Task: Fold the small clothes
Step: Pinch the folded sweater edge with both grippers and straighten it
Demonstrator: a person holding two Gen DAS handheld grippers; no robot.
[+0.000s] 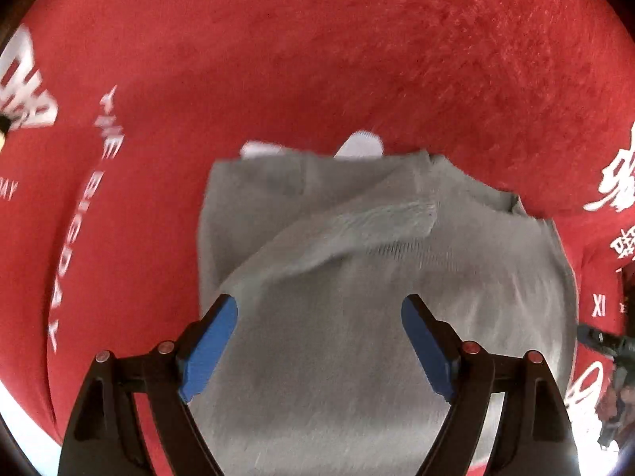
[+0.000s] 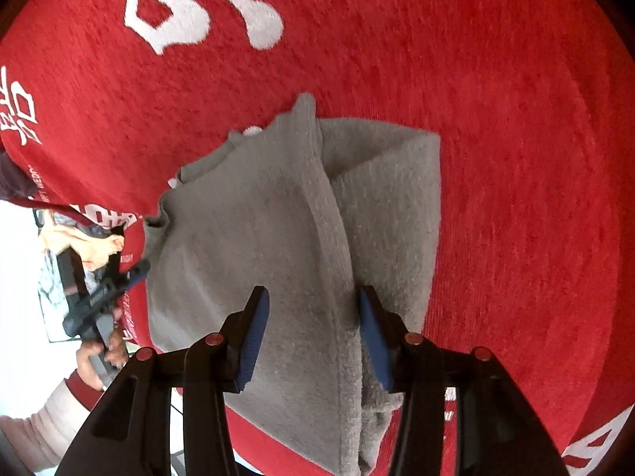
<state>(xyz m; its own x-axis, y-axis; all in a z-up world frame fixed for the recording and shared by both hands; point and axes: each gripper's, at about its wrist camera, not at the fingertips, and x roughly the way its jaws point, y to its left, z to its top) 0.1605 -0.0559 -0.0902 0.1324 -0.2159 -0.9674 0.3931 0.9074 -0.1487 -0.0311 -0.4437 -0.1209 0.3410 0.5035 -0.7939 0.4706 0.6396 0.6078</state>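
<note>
A folded grey garment (image 1: 357,277) is lying on a red cloth (image 1: 317,59) that is printed with white lettering (image 1: 107,150) and is covering the surface underneath. The grey piece is sitting near the middle of the red cloth, with one flap folded diagonally over the rest and a bit of white fabric (image 1: 359,144) peeking out at its far edge.

In the left wrist view, the left tongs (image 1: 319,317) are hovering over the near part of the garment. Their blue pads (image 1: 210,349) are standing wide apart with nothing pinched between them; the grey fabric is lying below the gap.

In the right wrist view, the right tongs (image 2: 313,317) are pointing down over a raised ridge of the same grey garment (image 2: 246,238). Their jaws are standing partly apart, and the ridge is running between the blue pads (image 2: 252,341); the pads are not visibly pressing on it.

At the left edge of the right wrist view, the left tongs (image 2: 135,271) are showing small, held by a hand (image 2: 95,357) with a pale sleeve (image 2: 39,424), just beside the garment's left edge.
</note>
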